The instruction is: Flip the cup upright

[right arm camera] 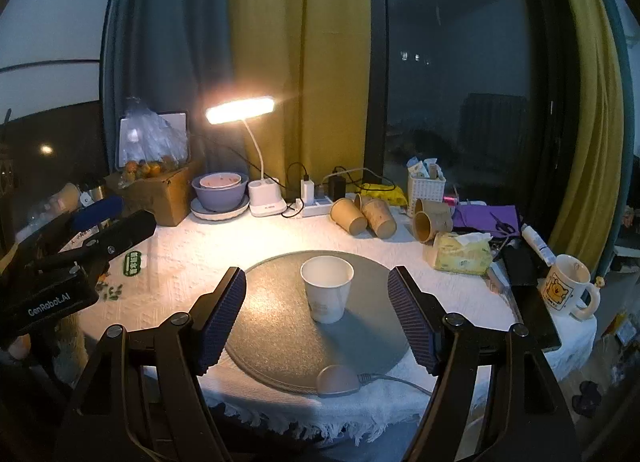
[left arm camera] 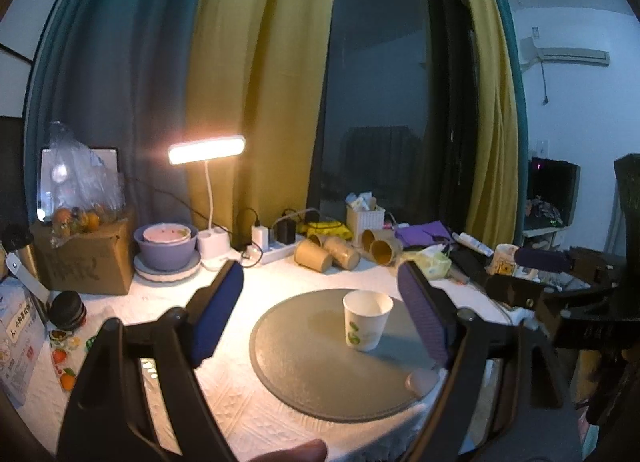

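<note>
One white paper cup with a green print (right arm camera: 327, 288) stood upright, mouth up, on the one round grey mat (right arm camera: 280, 342) in the middle of the table covered with a white textured cloth (right arm camera: 192, 258). In the right wrist view the cup was close to the centre of the mat; in the left wrist view it stood a little toward 2 o'clock from the mat's centre.

The right claw (right arm camera: 316, 316) was spread wide and held nothing. Its two blue ribbed pads (right arm camera: 222, 322) stood at 9 and 3 o'clock of the cup, both apart from it. The left claw (left arm camera: 320, 310) was also spread wide and empty, and the cup appeared between its two pads without touching them.

At 12 o'clock behind the mat, four brown paper cups (right arm camera: 348, 215) lay on their sides, two and two. At 11 o'clock one lit white desk lamp (right arm camera: 240, 109) shone down. Beside its base one lilac bowl (right arm camera: 218, 193) sat on one white plate, with one smaller pink bowl inside it. At 2 o'clock lay one yellow tissue pack (right arm camera: 460, 256), and at 3 o'clock stood one white mug with a yellow bear picture (right arm camera: 566, 289). One small grey dome-shaped thing with a cable (right arm camera: 336, 381) lay on the mat's near edge at 6 o'clock.
</note>
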Demonstrator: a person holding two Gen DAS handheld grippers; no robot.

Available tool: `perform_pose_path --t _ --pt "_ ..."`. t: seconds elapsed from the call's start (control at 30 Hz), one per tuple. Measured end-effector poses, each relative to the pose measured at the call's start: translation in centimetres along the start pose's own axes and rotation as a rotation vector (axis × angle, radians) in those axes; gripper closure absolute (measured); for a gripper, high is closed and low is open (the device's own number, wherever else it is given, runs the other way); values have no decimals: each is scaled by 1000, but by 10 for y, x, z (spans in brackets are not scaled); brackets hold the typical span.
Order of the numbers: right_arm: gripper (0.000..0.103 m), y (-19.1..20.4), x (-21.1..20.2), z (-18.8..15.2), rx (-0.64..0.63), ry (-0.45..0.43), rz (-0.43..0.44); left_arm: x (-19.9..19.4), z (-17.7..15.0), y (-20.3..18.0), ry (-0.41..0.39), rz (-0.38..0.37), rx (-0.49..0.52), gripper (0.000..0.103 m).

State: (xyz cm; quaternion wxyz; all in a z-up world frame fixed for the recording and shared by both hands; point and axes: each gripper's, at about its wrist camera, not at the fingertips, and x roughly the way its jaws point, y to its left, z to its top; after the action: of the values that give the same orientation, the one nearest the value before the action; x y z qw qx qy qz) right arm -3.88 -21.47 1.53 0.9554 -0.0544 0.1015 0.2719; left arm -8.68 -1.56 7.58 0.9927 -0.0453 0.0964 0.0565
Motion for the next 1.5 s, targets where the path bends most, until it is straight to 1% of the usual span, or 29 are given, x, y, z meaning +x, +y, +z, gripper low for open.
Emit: perform_pose_path --t 0.17,0.47,0.83,1.07,1.5 --pt "27 3 -9 4 -12 -19 -1 -9 7 0 -28 -2 -5 22" --pt "27 6 -28 11 -31 -53 -8 -22 16 -7 -63 -28 7 22" --pt "27 4 -46 17 -31 -82 -16 -30 22 -21 -79 -76 51 22" --pt "27 0 -48 16 -19 -84 -22 -29 21 -27 -60 -105 65 22" --pt "27 -2 -49 14 -11 -83 -21 -26 22 -27 -47 -107 62 22"
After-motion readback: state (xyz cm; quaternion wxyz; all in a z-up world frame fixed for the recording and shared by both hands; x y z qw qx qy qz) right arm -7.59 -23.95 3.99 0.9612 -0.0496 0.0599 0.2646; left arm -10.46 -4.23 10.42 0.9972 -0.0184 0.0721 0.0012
